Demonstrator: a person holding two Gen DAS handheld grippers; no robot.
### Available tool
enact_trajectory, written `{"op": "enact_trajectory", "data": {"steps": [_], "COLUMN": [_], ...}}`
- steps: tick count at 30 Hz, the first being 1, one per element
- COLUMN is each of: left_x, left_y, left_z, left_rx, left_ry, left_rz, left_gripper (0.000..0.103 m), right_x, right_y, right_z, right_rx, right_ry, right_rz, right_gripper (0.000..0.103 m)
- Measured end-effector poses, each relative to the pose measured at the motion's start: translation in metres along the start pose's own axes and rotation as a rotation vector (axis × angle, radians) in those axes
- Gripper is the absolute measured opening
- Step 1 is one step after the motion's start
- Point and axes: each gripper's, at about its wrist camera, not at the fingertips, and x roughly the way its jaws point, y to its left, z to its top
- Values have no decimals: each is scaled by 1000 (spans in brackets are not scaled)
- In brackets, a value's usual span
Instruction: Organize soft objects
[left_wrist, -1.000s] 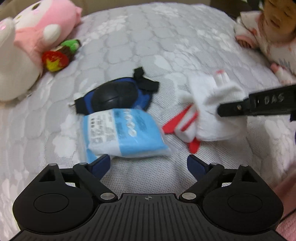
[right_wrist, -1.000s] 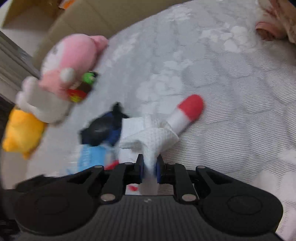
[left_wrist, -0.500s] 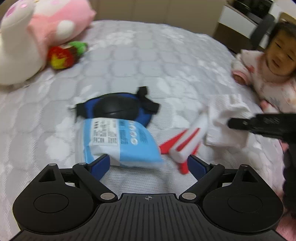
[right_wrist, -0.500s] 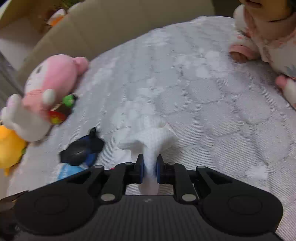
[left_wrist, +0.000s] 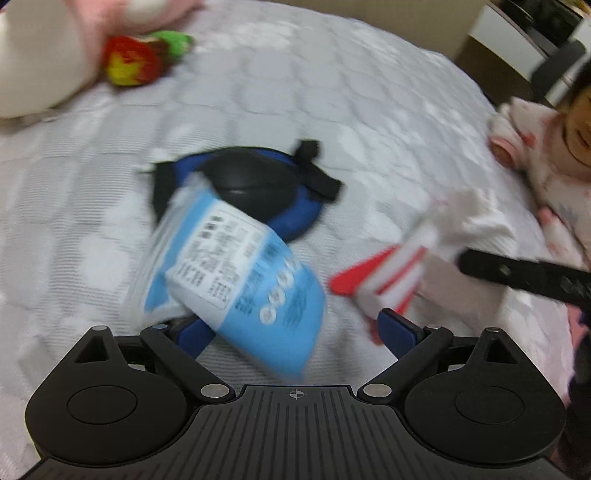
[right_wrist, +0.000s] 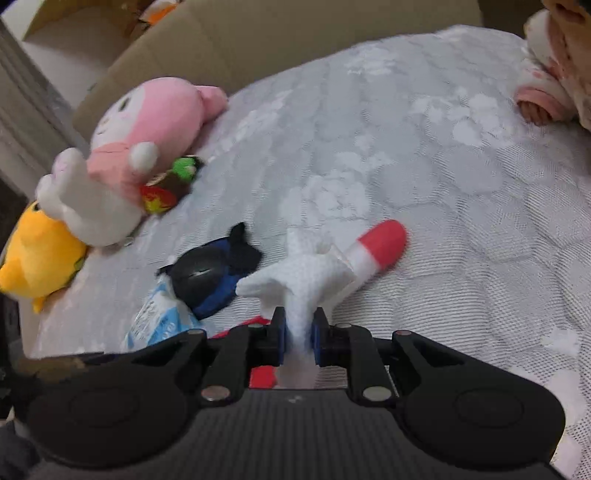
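**White sock pinched, blue pack at the open claw**

White fabric of a sock (right_wrist: 295, 280) sits pinched between the nearly closed pads of the right gripper (right_wrist: 298, 334); its red toe points away toward the mattress's (right_wrist: 424, 155) far right. A second red-and-white sock (left_wrist: 391, 277) lies under it. The left gripper (left_wrist: 295, 332) has its jaws opening wide, a blurred blue wipes pack (left_wrist: 236, 269) between them, no clear contact. One black-and-blue pad (left_wrist: 255, 184) lies just behind the pack. Three plush toys crowd the far left edge: pink (right_wrist: 147, 122), yellow (right_wrist: 37, 254), one small strawberry (left_wrist: 129, 64). A child (left_wrist: 546, 158) sits at the right edge.
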Motion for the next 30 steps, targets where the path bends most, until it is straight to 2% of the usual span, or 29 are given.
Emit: {"op": "enact_trajectory", "data": {"steps": [5, 8, 9, 11, 13, 16, 19, 23, 26, 30], "left_x": [-8, -32, -42, -61, -69, -52, -22, -4, -8, -8], "left_y": [-8, 0, 7, 22, 44, 74, 93, 108, 113, 101], "left_z": [-2, 11, 18, 28, 37, 42, 45, 47, 45, 42], "left_rx": [30, 6, -6, -44, -121, -209, -241, -286, -301, -245], "left_ry": [-23, -43, -69, -152, -234, -257, -198, -131, -140, -126], "left_rz": [-124, -211, -216, -173, -73, 26, 107, 109, 80, 100], "left_gripper": [97, 97, 97, 99, 101, 101, 101, 101, 101, 101], "right_x": [5, 5, 3, 1, -1, -6, -16, -14, 3, 30], "right_y": [-17, -18, -16, -13, -11, -5, 6, 36, 64, 77], "right_z": [0, -1, -2, -3, -2, 2, 8, 7, -8, -30], "right_rx": [57, 52, 44, 25, 21, 17, 16, 16, -80, -197], "right_ry": [28, 23, 17, 2, -8, -27, -61, -62, -5, 110], "right_rz": [-78, -88, -85, -72, -57, -49, 30, 225, 259, 208], "right_gripper": [17, 17, 17, 17, 17, 17, 17, 17, 17, 17]}}
